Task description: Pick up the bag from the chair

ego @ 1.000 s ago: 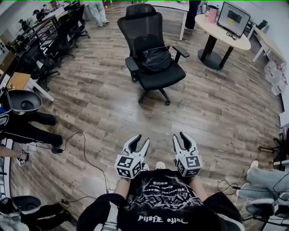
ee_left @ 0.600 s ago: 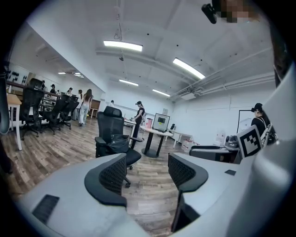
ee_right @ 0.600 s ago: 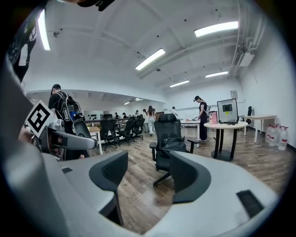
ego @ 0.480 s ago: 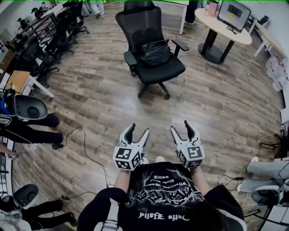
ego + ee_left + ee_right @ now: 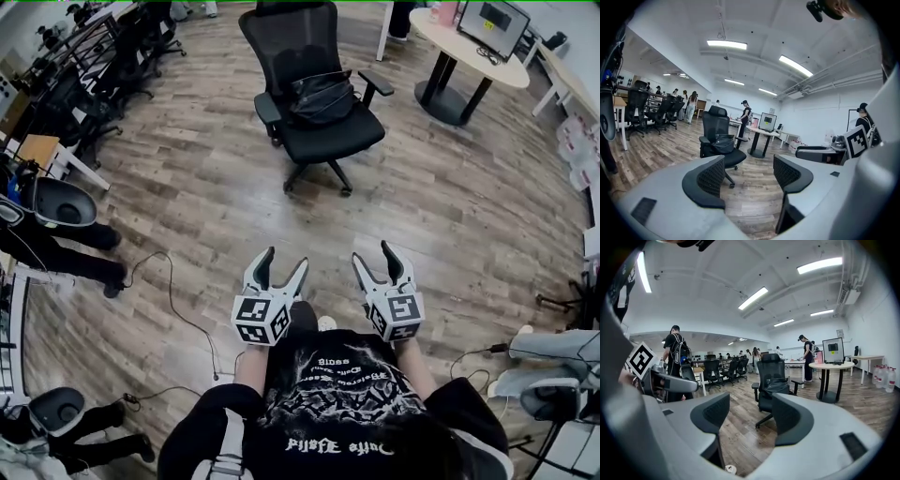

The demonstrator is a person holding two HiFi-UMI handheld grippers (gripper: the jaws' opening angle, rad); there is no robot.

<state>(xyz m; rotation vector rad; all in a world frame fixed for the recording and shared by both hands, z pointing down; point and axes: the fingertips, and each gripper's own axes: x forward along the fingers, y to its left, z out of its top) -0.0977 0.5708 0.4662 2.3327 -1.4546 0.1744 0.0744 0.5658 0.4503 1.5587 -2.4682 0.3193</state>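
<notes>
Black and soft, the bag (image 5: 322, 97) slumps on the seat of the black office chair (image 5: 330, 145), leaning against the backrest. In the head view it sits at about twelve o'clock from the person, well apart from both grippers. The left gripper (image 5: 284, 260) and right gripper (image 5: 373, 253) are held side by side just ahead of the person's chest, over the wooden floor (image 5: 206, 206), both aimed toward the chair. Each pair of jaws has just been opening and stands spread wide, with nothing between the pads, only floor and the far-off chair beyond them. A round table (image 5: 441, 37) carrying a monitor (image 5: 494, 17) stands at about one o'clock, near the chair. A row of dark desk chairs (image 5: 122, 66) lines the room at about eleven o'clock.
</notes>
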